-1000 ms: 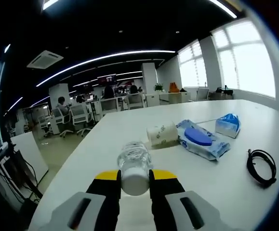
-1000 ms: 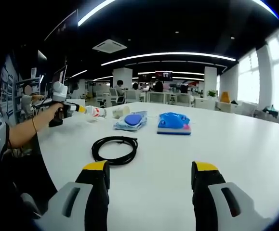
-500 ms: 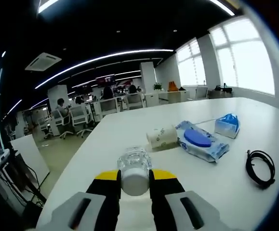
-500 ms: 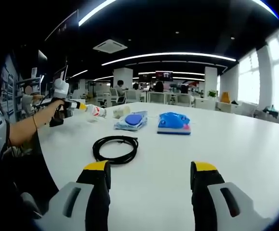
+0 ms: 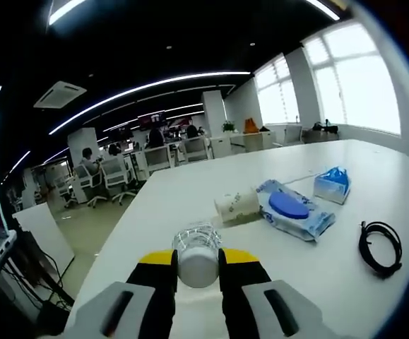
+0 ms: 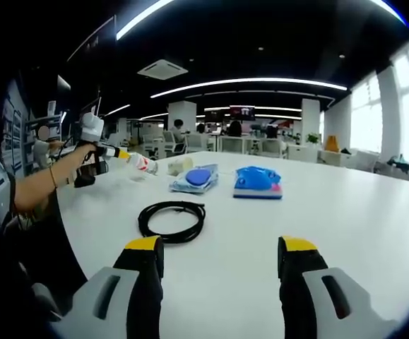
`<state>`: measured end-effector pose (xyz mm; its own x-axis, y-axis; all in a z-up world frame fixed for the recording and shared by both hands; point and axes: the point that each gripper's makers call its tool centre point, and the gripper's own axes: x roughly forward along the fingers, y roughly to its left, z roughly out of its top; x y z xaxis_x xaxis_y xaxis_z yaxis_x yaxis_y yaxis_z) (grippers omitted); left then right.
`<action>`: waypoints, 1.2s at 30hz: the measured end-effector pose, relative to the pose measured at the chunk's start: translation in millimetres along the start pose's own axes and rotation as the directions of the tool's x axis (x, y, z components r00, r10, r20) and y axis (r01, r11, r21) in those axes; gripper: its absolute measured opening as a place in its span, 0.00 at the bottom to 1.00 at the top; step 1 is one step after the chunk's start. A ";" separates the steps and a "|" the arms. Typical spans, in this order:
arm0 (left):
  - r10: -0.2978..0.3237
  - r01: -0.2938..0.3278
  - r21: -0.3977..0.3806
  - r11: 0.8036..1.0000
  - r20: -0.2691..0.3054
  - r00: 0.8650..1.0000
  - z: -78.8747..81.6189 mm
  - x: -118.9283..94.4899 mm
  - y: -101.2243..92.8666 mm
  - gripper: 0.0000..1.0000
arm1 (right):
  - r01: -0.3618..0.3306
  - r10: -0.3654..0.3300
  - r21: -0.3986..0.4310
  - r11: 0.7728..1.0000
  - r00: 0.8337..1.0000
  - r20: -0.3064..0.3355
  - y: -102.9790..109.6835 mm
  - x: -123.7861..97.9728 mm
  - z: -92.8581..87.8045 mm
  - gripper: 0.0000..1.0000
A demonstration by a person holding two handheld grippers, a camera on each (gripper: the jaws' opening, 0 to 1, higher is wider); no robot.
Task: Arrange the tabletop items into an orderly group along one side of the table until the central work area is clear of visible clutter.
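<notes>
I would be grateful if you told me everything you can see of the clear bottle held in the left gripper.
The plastic bottle is clear, ribbed and looks empty, with a white cap facing the left gripper view's camera. The left gripper clamps it near the cap between yellow-tipped jaws, so it points away toward the paper cup. In the right gripper view the bottle is held roughly level above the white table, apparently off the surface, and shows a red band on it.

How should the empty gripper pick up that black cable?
Probably by one side of the loop. The cable lies flat on the table as a coiled ring, ahead and left of the open right gripper. Come down from above with the jaws straddling the near strands, so they pinch the bundle across its thin width.
</notes>
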<state>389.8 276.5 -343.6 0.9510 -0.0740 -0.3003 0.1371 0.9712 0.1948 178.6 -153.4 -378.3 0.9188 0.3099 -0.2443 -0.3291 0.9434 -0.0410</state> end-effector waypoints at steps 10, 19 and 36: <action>0.000 0.000 0.014 1.000 -0.014 1.000 4.1 -1.7 -0.7 0.21 | -0.016 0.016 0.003 1.000 1.000 -0.022 2.1 -1.7 -4.7 0.57; -0.006 0.007 0.030 1.000 -0.034 0.999 8.5 -2.2 -0.3 0.21 | -0.024 0.024 -0.005 1.000 0.999 -0.033 4.6 -1.7 -6.4 0.60; -0.020 0.024 0.059 0.998 -0.060 0.998 16.7 -3.9 1.5 0.21 | -0.057 0.054 -0.059 0.997 0.997 -0.051 16.0 -4.3 -5.4 0.67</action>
<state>391.0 274.4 -326.5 0.9296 -0.0797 -0.3599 0.1755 0.9543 0.2420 168.2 -140.3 -383.1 0.8877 0.3536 -0.2949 -0.3929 0.9157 -0.0847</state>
